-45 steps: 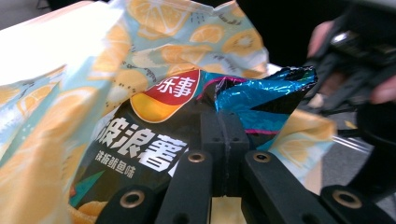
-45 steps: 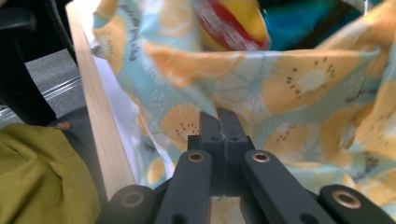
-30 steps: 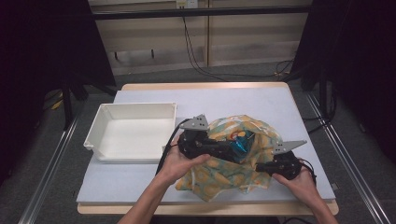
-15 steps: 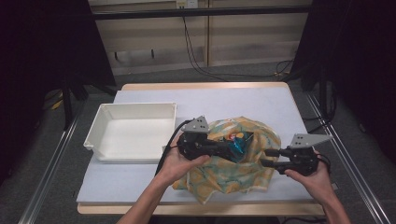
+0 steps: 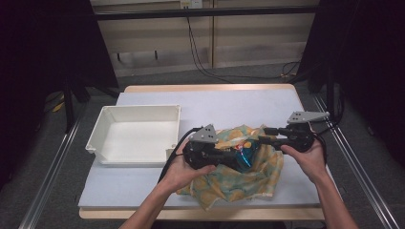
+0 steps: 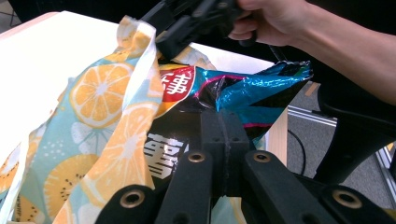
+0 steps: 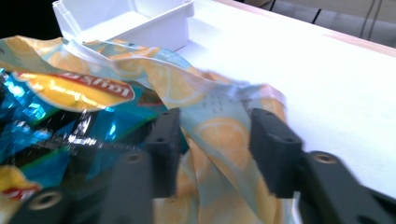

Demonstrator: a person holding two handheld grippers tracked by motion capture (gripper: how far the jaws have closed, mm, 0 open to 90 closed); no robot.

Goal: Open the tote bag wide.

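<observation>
Chip bag (image 5: 244, 153) pinched in left tool (image 5: 237, 157); right tool (image 5: 265, 135) spread around fabric bag's (image 5: 258, 176) edge.

**Two hand-held grippers meet over the table**

Both forearms enter from the bottom edge of the high view. The left hand (image 5: 184, 164) wraps around the black two-jaw left gripper (image 5: 237, 157), which points to the right with its jaws pressed together on a shiny blue snack bag (image 6: 243, 88). The right hand (image 5: 305, 157) holds the black right gripper (image 5: 265, 135) level, pointing left; its jaws have just been closing and stand apart around a fold of lemon-printed cloth (image 7: 219, 135).
</observation>
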